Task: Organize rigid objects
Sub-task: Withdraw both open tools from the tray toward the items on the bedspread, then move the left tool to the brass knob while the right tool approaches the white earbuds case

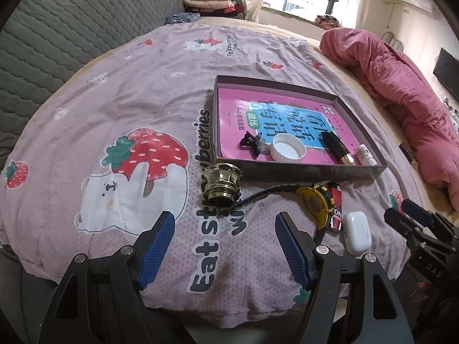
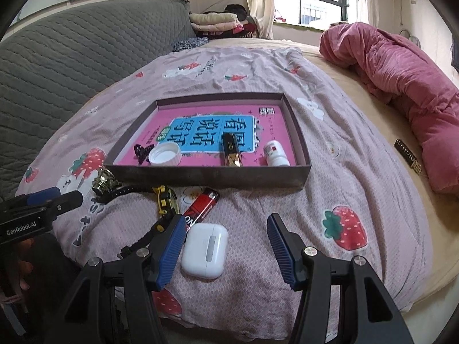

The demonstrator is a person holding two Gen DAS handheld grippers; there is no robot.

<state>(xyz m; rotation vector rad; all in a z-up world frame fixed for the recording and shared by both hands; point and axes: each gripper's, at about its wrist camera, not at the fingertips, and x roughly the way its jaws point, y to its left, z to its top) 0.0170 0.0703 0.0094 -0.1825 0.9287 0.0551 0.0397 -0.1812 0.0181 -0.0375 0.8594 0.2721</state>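
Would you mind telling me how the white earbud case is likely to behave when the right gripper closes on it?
The white earbud case looks smooth and glossy, so it may slip between the right gripper pads. Its rounded edges could let it twist. It lies flat on soft bedding, so pushing may drag fabric.

Left gripper open above strawberry-print quilt. Shallow box near right edge, holding hair clip, white cap, lipstick, small bottle. Before its near wall: gold cap, yellow watch, battery, earbud case.
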